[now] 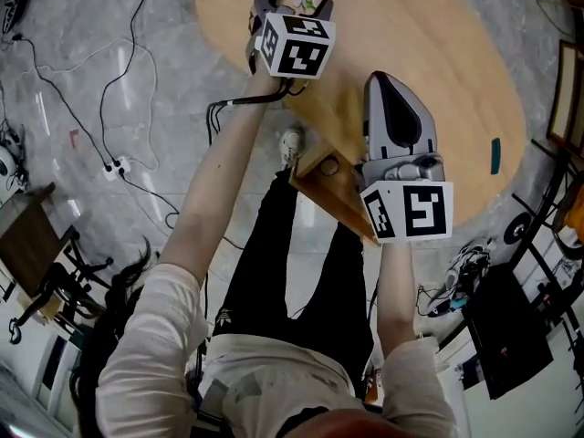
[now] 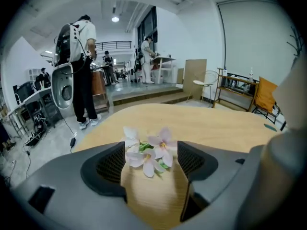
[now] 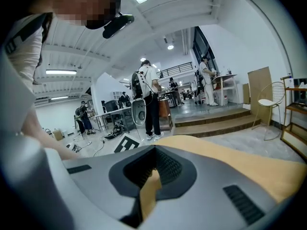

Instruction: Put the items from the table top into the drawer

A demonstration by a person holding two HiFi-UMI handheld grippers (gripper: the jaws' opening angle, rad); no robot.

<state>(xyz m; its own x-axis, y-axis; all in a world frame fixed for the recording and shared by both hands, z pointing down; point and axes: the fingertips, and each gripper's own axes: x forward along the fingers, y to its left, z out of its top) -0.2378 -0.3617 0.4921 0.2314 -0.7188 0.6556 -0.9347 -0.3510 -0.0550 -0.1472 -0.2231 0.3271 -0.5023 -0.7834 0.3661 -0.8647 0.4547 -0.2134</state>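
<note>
Flower sprig (image 2: 154, 146), pale pink with green leaves, lies on the oval wooden table (image 1: 429, 53) close to its rim, at 12 o'clock in the head view. The left gripper (image 2: 151, 158) is over it with its jaws spread wide. The blossoms sit between the two dark pads near their tips, and the pads do not squeeze them. A petal reaches the pad at 9 o'clock, though I cannot tell if it touches. The right gripper (image 3: 153, 157) has its jaws drawn together at the tips and nothing is caught there; only a thin strip of tabletop shows behind them. In the head view it points toward 12 o'clock over the table's near edge. The drawer (image 1: 339, 194) juts out from that edge just below it, at 5 o'clock from the left gripper and well apart from the sprig. A small teal object (image 1: 495, 154) lies at 3 o'clock near the table's far rim. A person (image 2: 79, 66) stands on the floor at 10 o'clock in the left gripper view
</note>
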